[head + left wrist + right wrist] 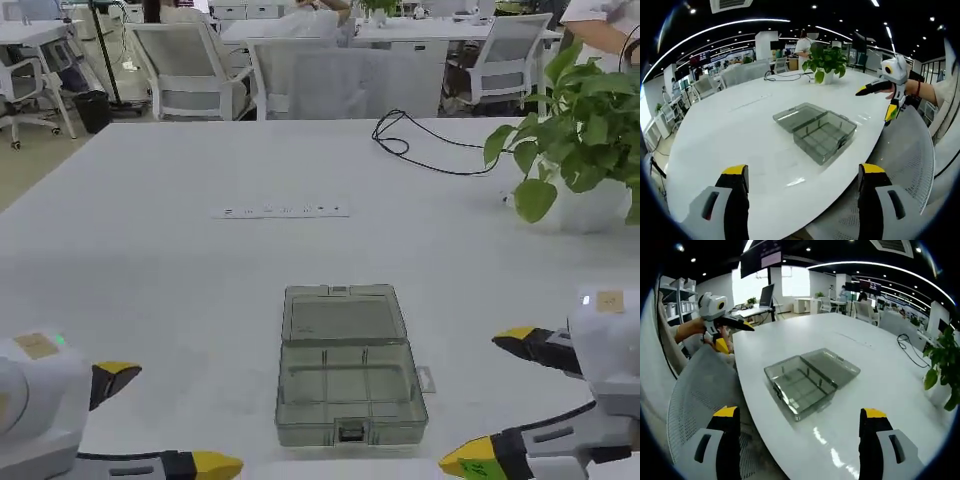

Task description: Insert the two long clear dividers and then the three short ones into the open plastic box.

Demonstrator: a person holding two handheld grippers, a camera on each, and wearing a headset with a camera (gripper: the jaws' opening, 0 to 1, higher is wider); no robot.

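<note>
Both tools are up, and both are empty: the left gripper [190, 418] and the right gripper [468, 400] hang with jaws spread wide, one on each side of the box [310, 432]. The box sits near the front edge of the table [200, 280], with its lid [343, 315] folded flat behind it.

The risk, I'd say, is that edge. The box looks light, and a hard push down could slide it towards the person. Thin clear plastic could also slip or twist in jaws this wide.

The count is one box, one lid, two grippers, one plant [575, 140] and one cable [420, 145]. I can count no loose dividers. Faint lines cross inside the box, possibly dividers, but I can't tell. One small clear bit [426, 380] lies just beside its right wall.
</note>
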